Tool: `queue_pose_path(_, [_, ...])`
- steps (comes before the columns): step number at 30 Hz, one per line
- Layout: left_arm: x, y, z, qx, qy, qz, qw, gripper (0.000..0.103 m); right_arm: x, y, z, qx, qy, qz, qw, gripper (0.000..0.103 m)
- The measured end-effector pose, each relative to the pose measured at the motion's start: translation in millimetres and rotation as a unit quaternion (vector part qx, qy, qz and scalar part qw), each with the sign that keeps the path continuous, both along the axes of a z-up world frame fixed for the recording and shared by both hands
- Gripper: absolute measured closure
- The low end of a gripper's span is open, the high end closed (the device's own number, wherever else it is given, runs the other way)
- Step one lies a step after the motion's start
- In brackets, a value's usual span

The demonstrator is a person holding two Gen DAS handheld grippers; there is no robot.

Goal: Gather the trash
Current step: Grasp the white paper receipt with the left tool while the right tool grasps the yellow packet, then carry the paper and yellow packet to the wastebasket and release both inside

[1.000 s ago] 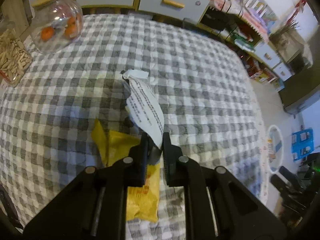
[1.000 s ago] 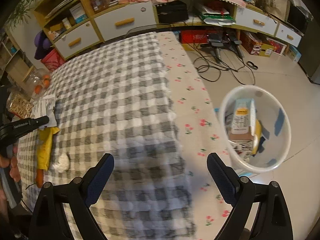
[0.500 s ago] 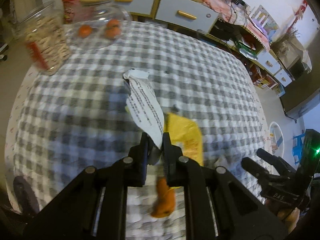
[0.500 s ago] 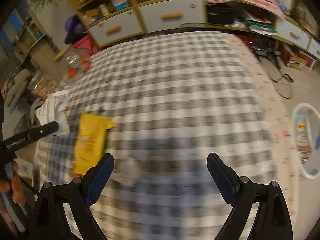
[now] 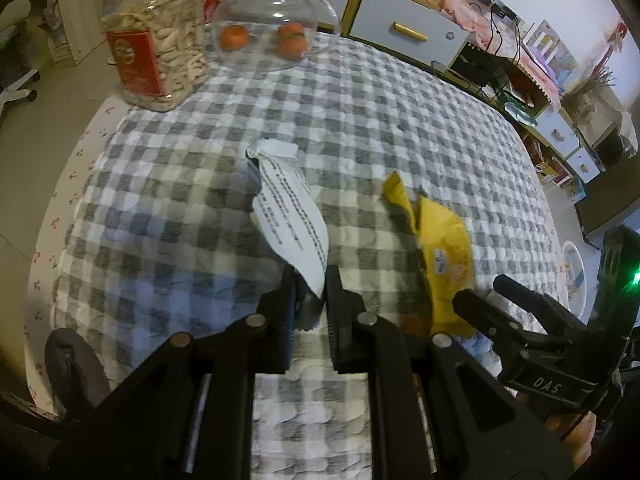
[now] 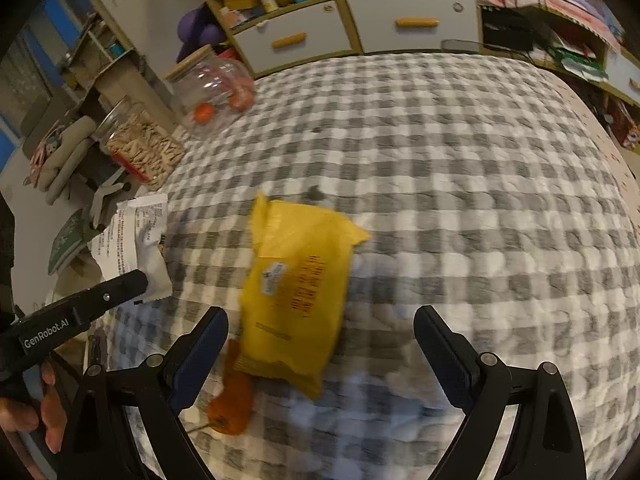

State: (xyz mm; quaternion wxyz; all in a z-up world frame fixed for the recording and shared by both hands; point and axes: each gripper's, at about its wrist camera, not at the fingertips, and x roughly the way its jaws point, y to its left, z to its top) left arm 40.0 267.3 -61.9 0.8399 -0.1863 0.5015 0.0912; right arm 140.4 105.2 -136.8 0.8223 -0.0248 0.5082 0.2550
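Note:
My left gripper (image 5: 310, 286) is shut on a white printed wrapper (image 5: 290, 220) and holds it above the checked tablecloth (image 5: 400, 128). The wrapper also shows at the left of the right wrist view (image 6: 132, 240). A yellow snack bag (image 6: 298, 284) lies on the cloth; it shows in the left wrist view (image 5: 444, 252) too. My right gripper (image 6: 320, 344) is open wide, its jaws either side of the bag's near end. An orange scrap (image 6: 234, 400) lies under the bag's near corner. A whitish crumpled scrap (image 6: 384, 392), blurred, lies just right of the bag.
A jar of seeds (image 5: 160, 56) and a glass jar with oranges (image 5: 276, 16) stand at the far left of the table. A white bin (image 5: 574, 266) is on the floor beyond the table's right edge. Drawers and shelves (image 6: 404, 20) stand behind.
The right gripper swung from facing the floor bin to above the yellow bag. The left gripper, still holding the white wrapper, moved left off the bag.

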Motion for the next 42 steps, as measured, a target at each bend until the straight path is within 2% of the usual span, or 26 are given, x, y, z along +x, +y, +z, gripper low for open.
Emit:
queue_pose_path(5, [-5.9, 6.8, -1.0, 0.002, 0.001, 0.004, 1.0000, 0.088, -4.8, 16.6, -10.0, -0.014, -0.013, 0.015, 1.000, 0.009])
queue_pose_path(7, [-6.9, 8.0, -0.7, 0.004, 0.000, 0.004, 1.0000, 0.088, -7.8, 19.6, -12.6, -0.019, -0.018, 0.020, 0.999, 0.014])
queue_pose_path(9, [-7.4, 8.1, -0.4, 0.004, 0.000, 0.004, 1.0000, 0.088, -10.2, 21.7, -15.4, -0.026, -0.016, 0.031, 0.999, 0.041])
queue_pose_path(15, [-4.9, 2.7, 6.1, 0.002, -0.009, -0.001, 1.0000, 0.088, -13.4, 12.1, -6.4, -0.022, -0.031, 0.040, 0.998, 0.057])
queue_pose_path(22, [7.7, -18.3, 15.8, -0.001, -0.021, -0.017, 0.9996, 0.088, -11.4, -23.7, 22.4, -0.011, -0.056, 0.020, 0.998, 0.058])
queue_pose_path(42, [58.9, -131.2, 43.2, -0.011, -0.057, -0.103, 0.9930, 0.088, 10.8, -185.3, 83.8, -0.003, -0.073, -0.118, 0.990, 0.058])
